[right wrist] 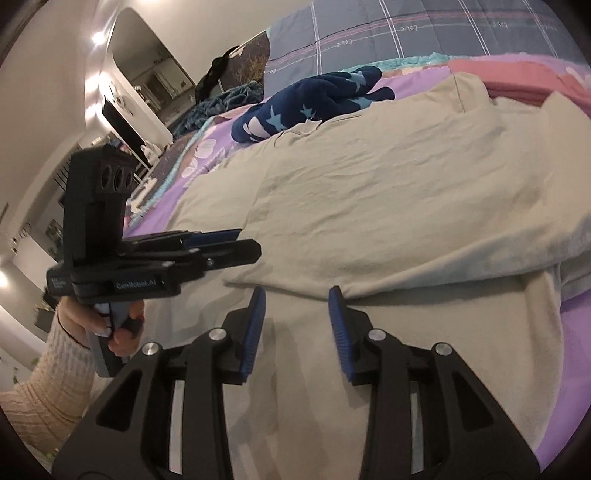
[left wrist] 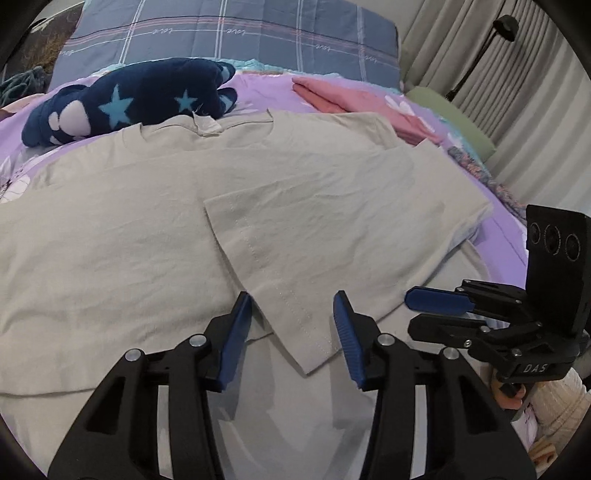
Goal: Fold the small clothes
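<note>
- Left wrist view: beige T-shirt point(left wrist: 147, 229) lay flat on a purple bedsheet point(left wrist: 258, 92), neck end far from camera, white neck label point(left wrist: 207, 125) showing at the collar.
- One sleeve point(left wrist: 280, 266) was folded over onto the shirt body, its stitched hem corner pointing toward the camera.
- Left hand-held gripper point(left wrist: 291, 332) had its jaws partly spread, blue pads on either side of that sleeve corner; pads did not look pressed on the cloth, nothing pinched.
- Right hand-held gripper point(left wrist: 432, 310) seen at right of same view, side-on, low over the shirt edge; gap between its jaws hard to read from this angle.
- Right wrist view: right hand-held gripper point(right wrist: 297, 325) had jaws partly spread, a clear gap between blue pads, tips just short of a folded fabric edge point(right wrist: 369, 291) of the shirt; no cloth between pads.
- Left hand-held gripper point(right wrist: 221, 245) appeared at left of that view, held by a hand point(right wrist: 118, 328) in a cream knit sleeve point(right wrist: 44, 387).
- Navy plush toy point(left wrist: 125, 99) with light blue stars lay beyond the collar, just touching the shirt's top edge.
- Folded pink garment point(left wrist: 351, 99) sat on the sheet beyond the shirt, to the right.
- Blue plaid pillow point(left wrist: 229, 33) at the head of the bed; curtains point(left wrist: 498, 74) to the right.
</note>
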### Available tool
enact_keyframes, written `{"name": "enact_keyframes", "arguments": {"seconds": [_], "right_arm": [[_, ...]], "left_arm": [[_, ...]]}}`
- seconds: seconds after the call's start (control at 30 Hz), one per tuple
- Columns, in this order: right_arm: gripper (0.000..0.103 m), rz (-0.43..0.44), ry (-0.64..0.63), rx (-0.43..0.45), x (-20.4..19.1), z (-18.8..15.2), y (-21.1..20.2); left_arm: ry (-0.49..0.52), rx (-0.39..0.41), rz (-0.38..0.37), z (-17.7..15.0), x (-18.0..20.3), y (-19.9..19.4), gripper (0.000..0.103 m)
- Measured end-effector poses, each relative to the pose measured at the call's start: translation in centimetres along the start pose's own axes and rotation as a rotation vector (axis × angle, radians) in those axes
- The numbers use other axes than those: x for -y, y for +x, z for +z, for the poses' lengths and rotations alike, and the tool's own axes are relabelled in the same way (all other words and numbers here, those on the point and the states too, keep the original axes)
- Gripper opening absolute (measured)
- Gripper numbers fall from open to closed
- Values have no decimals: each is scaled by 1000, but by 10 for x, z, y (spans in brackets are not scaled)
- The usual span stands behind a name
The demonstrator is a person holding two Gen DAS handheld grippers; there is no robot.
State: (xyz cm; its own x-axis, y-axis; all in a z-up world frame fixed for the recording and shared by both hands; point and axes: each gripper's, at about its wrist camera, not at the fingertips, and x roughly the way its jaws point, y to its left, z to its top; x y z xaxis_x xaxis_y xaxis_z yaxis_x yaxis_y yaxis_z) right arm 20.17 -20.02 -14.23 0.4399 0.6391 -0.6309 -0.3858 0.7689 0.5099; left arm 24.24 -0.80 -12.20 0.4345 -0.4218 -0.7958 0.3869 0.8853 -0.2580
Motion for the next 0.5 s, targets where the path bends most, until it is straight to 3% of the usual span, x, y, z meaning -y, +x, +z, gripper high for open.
{"name": "enact_keyframes", "arguments": {"seconds": [0.1, 0.13, 0.17, 0.2, 0.27, 0.37, 0.5], "right_arm": [[36, 11, 11, 2, 2, 0, 1], [36, 8, 8, 3, 1, 0, 1], [36, 6, 4, 5, 0, 1, 2], [37, 6, 1, 7, -1, 1, 1], [38, 15, -8, 14, -2, 0, -2], [42, 31, -21, 19, -3, -1, -4], [42, -27, -17, 67, -2, 5, -10]], "left_arm": [[11, -5, 33, 0, 5, 2, 47], [25, -3, 50, 0, 7, 2, 40], [37, 2, 65, 1, 9, 1, 7], [38, 1, 56, 2, 10, -1, 4], [35, 48, 34, 10, 14, -16, 4], [107, 166, 47, 32, 32, -54, 4], [182, 273, 59, 63, 54, -102, 4]]}}
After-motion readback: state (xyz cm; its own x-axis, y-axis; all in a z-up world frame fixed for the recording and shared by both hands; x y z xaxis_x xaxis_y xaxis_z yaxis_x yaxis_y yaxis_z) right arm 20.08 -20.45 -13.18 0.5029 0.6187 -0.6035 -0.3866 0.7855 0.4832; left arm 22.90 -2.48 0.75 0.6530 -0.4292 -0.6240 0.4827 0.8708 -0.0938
